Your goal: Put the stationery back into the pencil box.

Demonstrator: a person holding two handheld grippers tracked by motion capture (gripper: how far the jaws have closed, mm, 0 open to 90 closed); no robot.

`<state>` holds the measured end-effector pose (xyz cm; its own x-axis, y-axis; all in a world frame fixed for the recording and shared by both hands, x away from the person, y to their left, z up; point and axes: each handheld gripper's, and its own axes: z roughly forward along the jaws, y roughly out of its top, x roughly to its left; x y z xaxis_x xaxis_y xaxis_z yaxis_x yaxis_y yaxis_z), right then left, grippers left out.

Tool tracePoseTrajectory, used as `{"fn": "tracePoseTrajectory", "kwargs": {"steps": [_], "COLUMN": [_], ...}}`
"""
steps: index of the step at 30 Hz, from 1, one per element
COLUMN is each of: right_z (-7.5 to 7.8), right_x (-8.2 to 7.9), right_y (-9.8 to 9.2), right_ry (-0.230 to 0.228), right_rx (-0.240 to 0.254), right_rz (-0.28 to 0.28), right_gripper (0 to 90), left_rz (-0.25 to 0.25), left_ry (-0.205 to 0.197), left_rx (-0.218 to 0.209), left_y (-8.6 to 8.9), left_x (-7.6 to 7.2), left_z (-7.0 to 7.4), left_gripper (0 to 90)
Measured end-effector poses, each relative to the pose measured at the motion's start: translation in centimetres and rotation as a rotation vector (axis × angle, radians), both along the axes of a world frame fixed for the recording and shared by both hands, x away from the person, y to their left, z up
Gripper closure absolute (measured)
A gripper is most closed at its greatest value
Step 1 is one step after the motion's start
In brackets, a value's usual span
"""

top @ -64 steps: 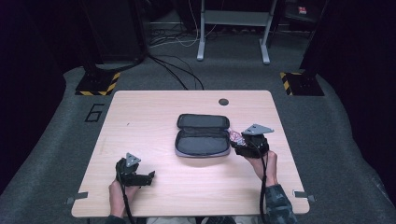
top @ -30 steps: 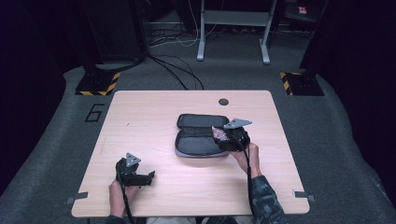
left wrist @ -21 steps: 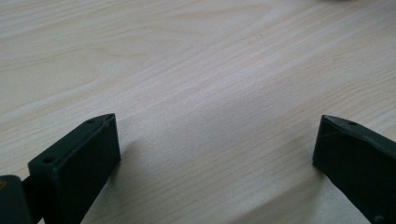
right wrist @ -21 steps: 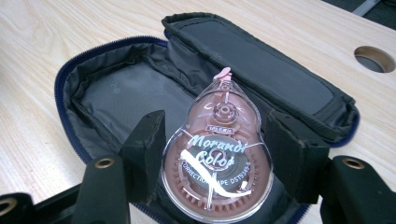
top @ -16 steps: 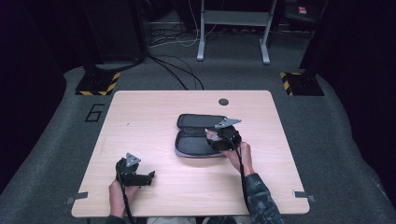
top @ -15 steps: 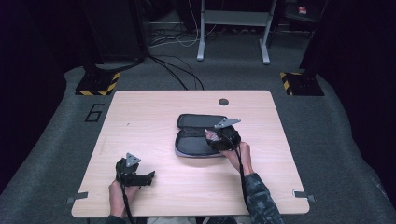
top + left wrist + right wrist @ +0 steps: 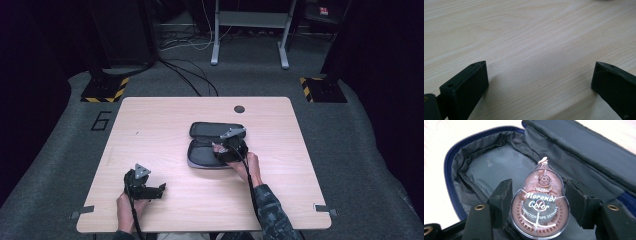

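In the high view a pale wooden table [image 7: 150, 130] stands on grey carpet [image 7: 60, 150] in a dark room. A round dark grommet [image 7: 239, 109] sits near the table's far edge. Beyond the table, cables [image 7: 185, 80] trail across the floor toward a grey metal frame [image 7: 250, 30], and two black bases edged with yellow-and-black hazard tape [image 7: 105, 90] stand on the carpet at far left and far right. A figure "6" [image 7: 101, 121] is marked on the carpet left of the table. An open dark pencil case [image 7: 207, 131] lies at the middle of the table. The right gripper [image 7: 226, 148] hangs over the case's near half. The left gripper [image 7: 150, 189] rests low at the near left of the table, well apart from the case.

In the left gripper view the two black jaws stand wide apart with nothing between them, over bare wood grain [image 7: 536, 50].

In the right gripper view the jaws are clamped on both sides of a pink correction tape dispenser [image 7: 540, 205] in a clear shell, its tip pointing away. It is held just above the grey lining [image 7: 489, 167] of the open case, whose blue zipper [image 7: 447, 170] curves along the left edge.
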<state>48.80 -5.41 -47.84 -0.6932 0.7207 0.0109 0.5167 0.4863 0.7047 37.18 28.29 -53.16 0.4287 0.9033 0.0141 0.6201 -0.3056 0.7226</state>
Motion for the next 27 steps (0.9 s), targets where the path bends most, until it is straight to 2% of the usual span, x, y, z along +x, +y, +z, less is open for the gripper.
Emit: {"fn": "tracePoseTrajectory", "kwargs": {"steps": [5, 7, 9, 13, 18, 20, 24, 25, 27], "right_z": [-0.7, -0.8, -1.0, -1.1, -0.7, -0.5, 0.0, 0.2, 0.6], "right_x": [0.5, 0.6, 0.8, 1.1, 1.0, 1.0, 0.5, 0.3, -0.1], "right_y": [0.7, 0.9, 1.0, 1.1, 0.8, 0.5, 0.0, -0.3, -0.4], "right_ry": [0.017, 0.042, 0.038, 0.053, 0.05, 0.066, 0.067, 0.063, 0.061], "right_rx": [-0.016, -0.017, -0.036, -0.043, -0.035, -0.021, -0.004, -0.008, 0.005], "right_rz": [0.009, 0.004, 0.008, -0.014, -0.035, -0.038, -0.03, -0.01, -0.016], "right_gripper": [39.3, 39.2, 39.1, 38.4, 24.4, 19.2, 14.0, 13.1, 11.3], "left_rz": [0.003, 0.003, 0.003, 0.003, 0.003, 0.003, 0.001, 0.0, 0.001], "left_ry": [-0.005, -0.005, -0.006, -0.006, -0.006, -0.007, -0.004, -0.001, -0.001], "left_rx": [-0.002, -0.002, -0.001, -0.001, -0.001, -0.001, -0.001, 0.002, 0.001], "left_y": [0.0, 0.0, 0.0, 0.0, 0.0, 0.0, 0.0, 0.0, 0.0], "left_x": [0.0, 0.0, 0.0, 0.0, 0.0, 0.0, 0.0, 0.0, 0.0], "left_z": [0.0, 0.0, 0.0, 0.0, 0.0, 0.0, 0.0, 0.0, 0.0], "left_gripper": [1.0, 1.0, 1.0, 1.0, 1.1, 1.1, 1.1, 1.1, 1.1]}}
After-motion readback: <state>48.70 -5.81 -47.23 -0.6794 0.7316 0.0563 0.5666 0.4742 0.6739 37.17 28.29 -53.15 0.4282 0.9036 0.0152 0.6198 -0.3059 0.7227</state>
